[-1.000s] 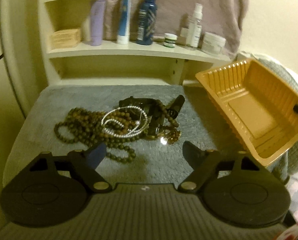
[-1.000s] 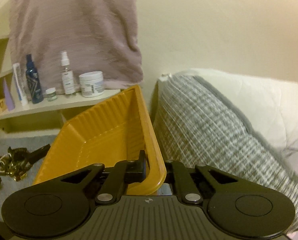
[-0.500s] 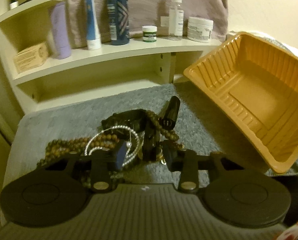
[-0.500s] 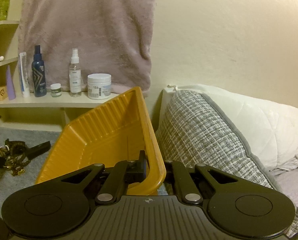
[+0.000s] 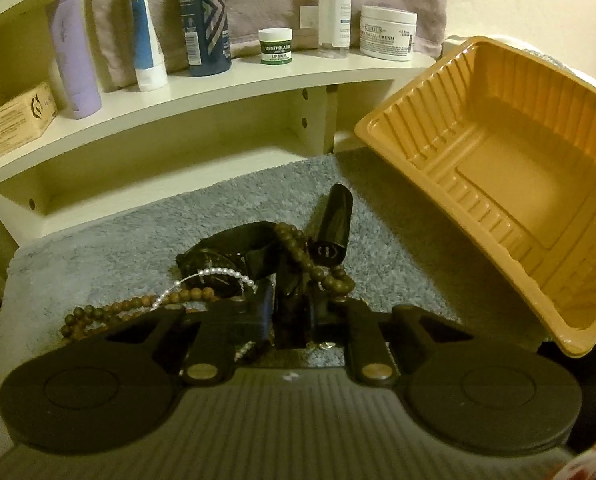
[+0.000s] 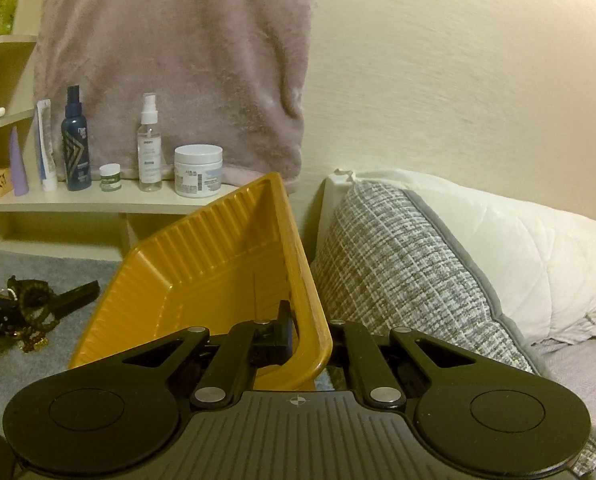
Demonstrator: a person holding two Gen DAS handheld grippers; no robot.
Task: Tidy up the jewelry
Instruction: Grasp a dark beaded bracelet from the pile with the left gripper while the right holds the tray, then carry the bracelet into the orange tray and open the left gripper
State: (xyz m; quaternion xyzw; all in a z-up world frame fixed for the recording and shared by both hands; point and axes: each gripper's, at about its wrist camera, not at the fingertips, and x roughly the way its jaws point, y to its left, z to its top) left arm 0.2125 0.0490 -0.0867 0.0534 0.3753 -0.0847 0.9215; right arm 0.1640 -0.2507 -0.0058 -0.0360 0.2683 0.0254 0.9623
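Jewelry heap (image 5: 258,276) on grey fuzzy mat (image 5: 110,248), near middle of left wrist view: black watch (image 5: 222,264), brown wooden beads (image 5: 138,308) trailing left, white pearl strand (image 5: 214,276) draped over watch, small gold bits at near edge. Left gripper (image 5: 292,312) down in heap, jaws just drawn close and now narrow, pinching dark strap piece (image 5: 294,300) between pads. Orange plastic tray (image 5: 506,184) tilted at right, open side facing heap, ribbed walls, nothing inside. Right gripper (image 6: 310,340) clamped tight on tray's near rim, one finger inside, other outside. Same heap seen far left in right wrist view, well apart from tray. Cream shelf (image 5: 226,88) at far side with bottles, tubes, jars; mauve towel (image 6: 178,60) hanging behind; grey checked pillow (image 6: 398,272) right of tray.
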